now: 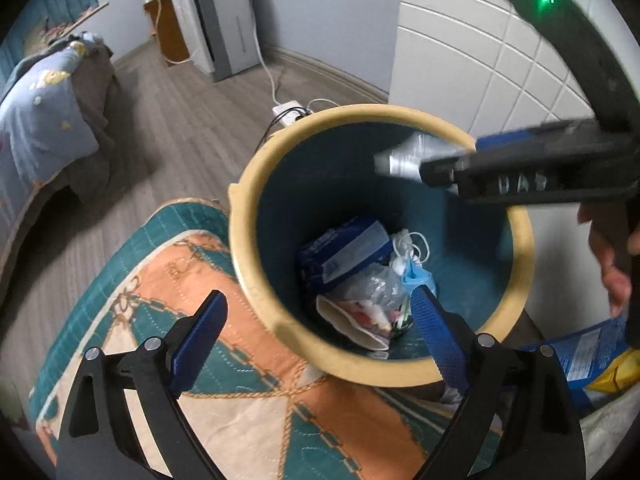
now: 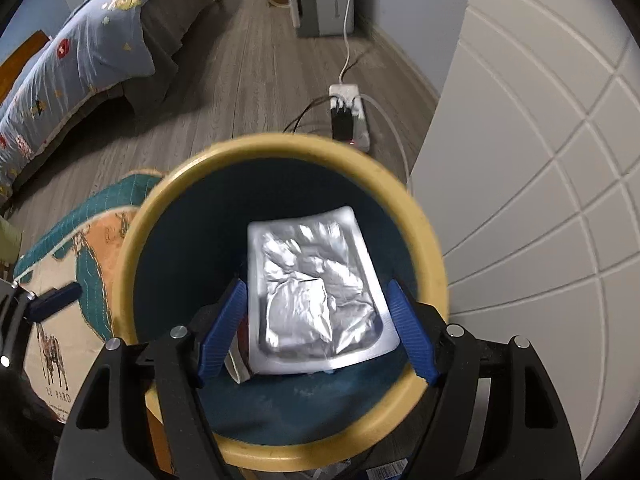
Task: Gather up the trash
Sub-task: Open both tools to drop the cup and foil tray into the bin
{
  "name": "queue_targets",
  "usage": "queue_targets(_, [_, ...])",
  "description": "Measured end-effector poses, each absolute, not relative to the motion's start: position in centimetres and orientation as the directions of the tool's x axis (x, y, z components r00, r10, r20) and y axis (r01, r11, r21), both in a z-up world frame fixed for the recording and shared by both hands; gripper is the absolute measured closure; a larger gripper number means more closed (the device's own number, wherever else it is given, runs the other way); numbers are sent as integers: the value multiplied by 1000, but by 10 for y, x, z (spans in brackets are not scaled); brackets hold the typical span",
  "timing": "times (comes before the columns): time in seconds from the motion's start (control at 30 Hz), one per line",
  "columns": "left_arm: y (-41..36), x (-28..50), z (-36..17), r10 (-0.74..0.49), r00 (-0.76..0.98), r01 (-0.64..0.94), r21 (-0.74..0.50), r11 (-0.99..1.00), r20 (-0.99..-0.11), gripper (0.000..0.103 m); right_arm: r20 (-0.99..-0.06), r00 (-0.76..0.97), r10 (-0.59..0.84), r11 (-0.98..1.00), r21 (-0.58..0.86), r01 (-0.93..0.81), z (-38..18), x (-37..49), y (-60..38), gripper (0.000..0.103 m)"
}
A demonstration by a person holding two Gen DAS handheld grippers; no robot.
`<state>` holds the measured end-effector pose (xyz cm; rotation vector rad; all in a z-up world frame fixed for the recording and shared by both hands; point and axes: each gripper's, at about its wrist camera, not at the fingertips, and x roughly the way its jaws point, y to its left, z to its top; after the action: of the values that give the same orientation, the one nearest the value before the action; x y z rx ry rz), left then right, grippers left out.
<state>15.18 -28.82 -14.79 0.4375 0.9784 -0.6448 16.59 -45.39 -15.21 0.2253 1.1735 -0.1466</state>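
Observation:
A bin with a yellow rim (image 1: 248, 184) and dark blue inside holds a blue packet (image 1: 344, 252), a crumpled clear bag (image 1: 372, 288) and other scraps. My left gripper (image 1: 320, 294) hangs open above the bin's near rim, with nothing between its fingers. In the right wrist view a flat silver foil packet (image 2: 312, 280) lies between the blue pads of my right gripper (image 2: 317, 283), over the bin's mouth (image 2: 280, 148). Narrow gaps show on both sides of the packet, so the pads do not press it. From the left wrist view, the right gripper (image 1: 448, 158) reaches in over the far rim with the foil packet (image 1: 400, 156) sticking out.
The bin stands beside a teal and orange quilted mat (image 1: 240, 360). A power strip (image 2: 352, 116) with cables lies on the wooden floor behind it. A white panelled wall (image 2: 540, 160) is to the right and a bed (image 1: 40, 120) to the left. A blue packet (image 1: 580, 356) lies right of the bin.

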Motion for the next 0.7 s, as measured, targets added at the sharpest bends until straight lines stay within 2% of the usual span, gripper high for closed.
queue_targets(0.23, [-280, 156, -141, -307, 399, 661, 39, 750, -864, 10, -946, 323, -35, 976, 37, 215, -161, 163, -452, 20])
queue_targets(0.27, [-279, 155, -139, -311, 400, 660, 36, 750, -862, 9, -943, 331, -38, 976, 36, 215, -158, 161, -453, 17])
queue_targets(0.43, [-268, 144, -119, -344, 417, 655, 15, 756, -842, 5, -927, 373, -45, 975, 40, 218, -122, 141, -452, 6])
queue_targets(0.6, [-253, 130, -86, -314, 468, 584, 23, 811, -826, 5, -894, 448, -10, 963, 112, 246, -76, 108, -445, 6])
queue_targets(0.7, [-243, 114, -61, -354, 487, 559, -27, 829, -799, 5, -875, 484, -3, 963, 129, 238, -55, 83, -438, 6])
